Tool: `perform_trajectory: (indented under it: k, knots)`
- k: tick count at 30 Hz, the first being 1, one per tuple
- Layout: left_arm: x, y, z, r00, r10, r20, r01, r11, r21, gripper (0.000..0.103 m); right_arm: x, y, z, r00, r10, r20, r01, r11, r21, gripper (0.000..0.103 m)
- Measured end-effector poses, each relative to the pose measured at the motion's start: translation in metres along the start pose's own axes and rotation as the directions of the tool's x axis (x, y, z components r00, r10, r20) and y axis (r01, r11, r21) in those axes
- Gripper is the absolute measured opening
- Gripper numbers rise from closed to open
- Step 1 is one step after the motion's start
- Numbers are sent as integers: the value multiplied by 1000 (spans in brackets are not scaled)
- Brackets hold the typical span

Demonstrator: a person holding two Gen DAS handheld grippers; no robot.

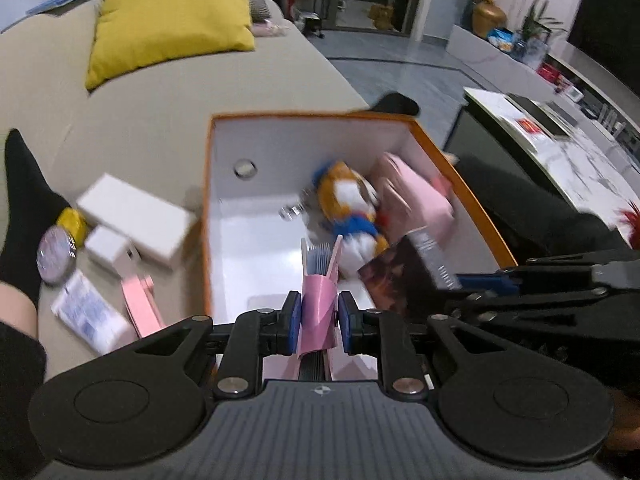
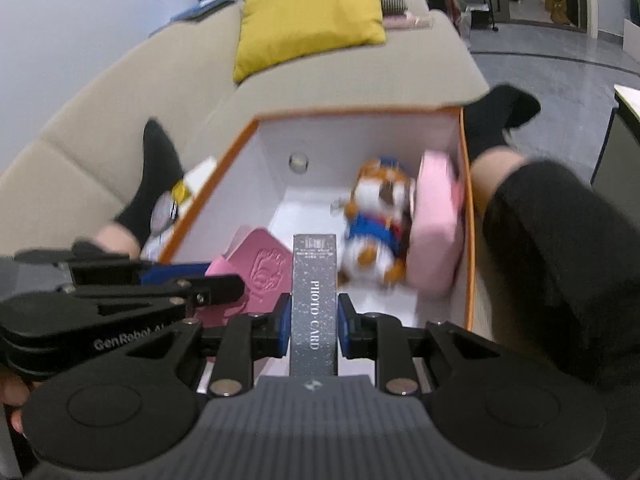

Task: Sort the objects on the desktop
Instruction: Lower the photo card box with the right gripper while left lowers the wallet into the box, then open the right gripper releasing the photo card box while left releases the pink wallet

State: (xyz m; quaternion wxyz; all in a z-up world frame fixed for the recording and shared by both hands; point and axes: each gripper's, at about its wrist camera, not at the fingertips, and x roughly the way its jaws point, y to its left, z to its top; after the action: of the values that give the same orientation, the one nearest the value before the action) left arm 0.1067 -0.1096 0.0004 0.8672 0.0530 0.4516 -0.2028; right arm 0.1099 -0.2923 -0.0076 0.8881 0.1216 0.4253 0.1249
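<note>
Photo-card box [image 2: 313, 300], lettered "PHOTO CARD", sits clamped in the right tool [image 2: 313, 326]; the left tool [image 1: 319, 322] grips a pink holder [image 1: 318, 312].

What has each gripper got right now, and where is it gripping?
Left gripper: shut on the pink embossed card holder, pads on its flat faces near the lower end. Right gripper: shut on the grey glittery photo-card box, across its narrow sides.

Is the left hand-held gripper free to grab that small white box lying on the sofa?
Probably not yet: the left hand-held gripper is shut on a pink case. The small white box lies uncovered beside the orange box.
</note>
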Motion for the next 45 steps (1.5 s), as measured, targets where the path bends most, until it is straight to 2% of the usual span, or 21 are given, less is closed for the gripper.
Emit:
perform_trajectory:
  k: [6, 11, 17, 22, 25, 31, 33, 34, 36, 39, 42, 45]
  knots:
    - [25, 10, 35, 999, 38, 4, -38, 999, -32, 22, 36, -18, 49, 998, 60, -8, -59, 991, 122, 24]
    - [49, 15, 50, 997, 70, -15, -71, 995, -71, 22, 68, -28, 72, 997, 72, -23, -66, 978, 199, 24]
    - [71, 16, 60, 994, 102, -47, -106, 990, -90, 22, 96, -34, 80, 996, 62, -67, -45, 971, 234, 24]
    - [75, 12, 66, 991, 125, -38, -127, 989, -76, 22, 103, -45, 83, 993, 98, -71, -74, 957, 281, 27]
    - [81, 8, 69, 994, 85, -62, -90, 993, -72, 22, 103, -47, 84, 991, 119, -68, -95, 953, 287, 27]
    - [91, 6, 70, 993, 99, -67, -104, 992, -75, 22, 96, -46, 82, 993, 113, -24, -103, 960, 259, 28]
    - [96, 9, 71, 993, 85, -87, -92, 992, -87, 22, 87, -47, 80, 992, 121, 20, -122, 960, 250, 29]
    - [96, 10, 71, 993, 82, -82, -89, 992, -89, 22, 82, -48, 79, 993, 112, 46, -120, 963, 241, 33]
    - [98, 13, 72, 995, 69, -69, -76, 992, -99, 22, 73, -47, 78, 993, 77, 92, -95, 972, 217, 34]
    - [98, 18, 72, 998, 23, -51, -30, 988, -150, 20, 64, -53, 75, 990, 44, 137, -72, 976, 205, 34]
    - [99, 30, 72, 997, -62, -46, 48, 963, -264, 21, 65, -60, 72, 989, 42, 141, -74, 971, 227, 33]
    - [100, 33, 72, 997, -71, -43, 56, 958, -283, 21, 65, -60, 73, 990, 47, 136, -77, 972, 220, 33]
